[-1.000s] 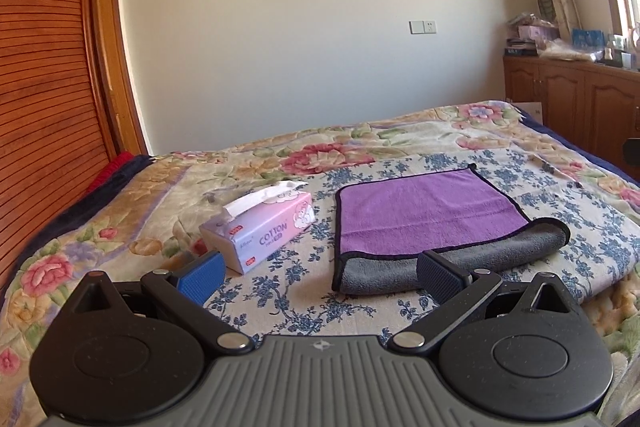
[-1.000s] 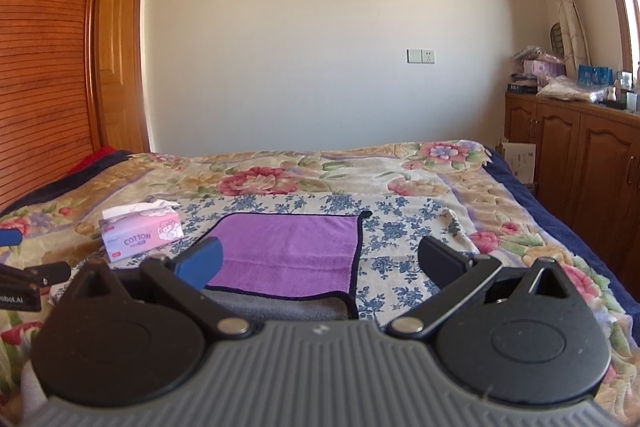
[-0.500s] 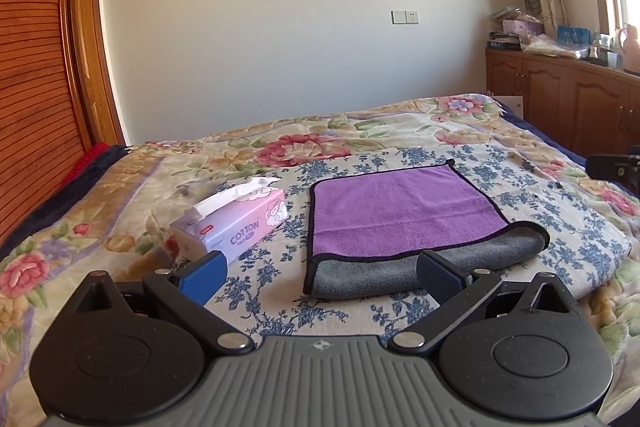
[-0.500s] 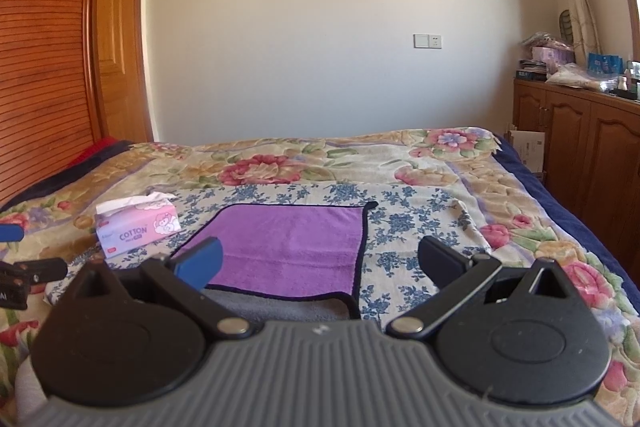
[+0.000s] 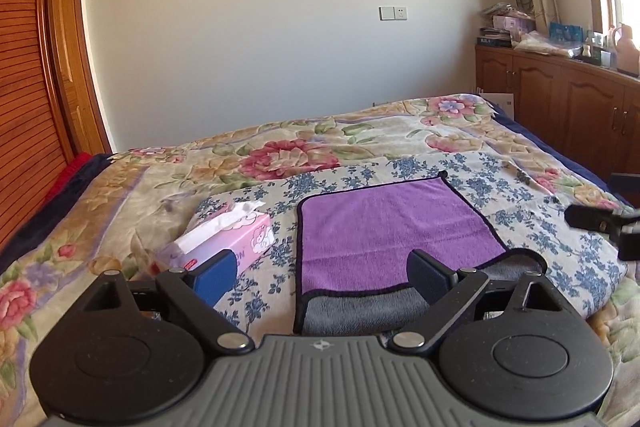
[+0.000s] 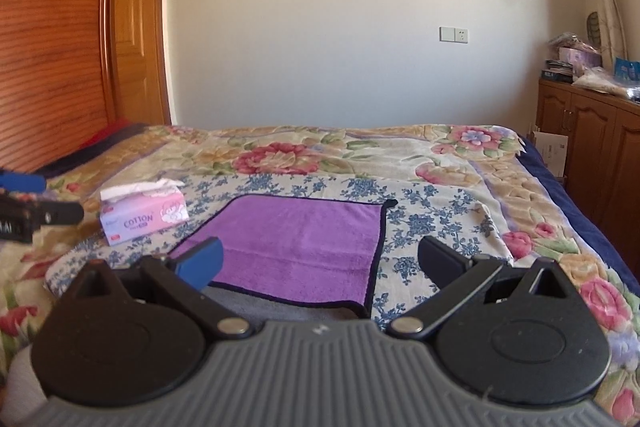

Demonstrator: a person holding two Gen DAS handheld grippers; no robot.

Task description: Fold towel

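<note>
Towel [image 5: 392,227], purple w/ grey underside rolled up at near edge, lies flat on floral bed [image 5: 280,151], tissue box [image 5: 224,239] just left; left tool [image 5: 320,273] & right tool [image 6: 320,261] hover near it, fingers apart, holding nothing.

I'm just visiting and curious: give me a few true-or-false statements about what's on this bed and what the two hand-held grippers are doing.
1. The purple microfibre towel lies on the flowered bedspread. True.
2. The left hand-held gripper clamps the towel. False: its jaws are open, holding nothing.
3. The pink cotton tissue box sits on the towel. False: it stands beside it, apart.
4. The right hand-held gripper is open. True.
5. The towel's near edge shows grey. True.
</note>
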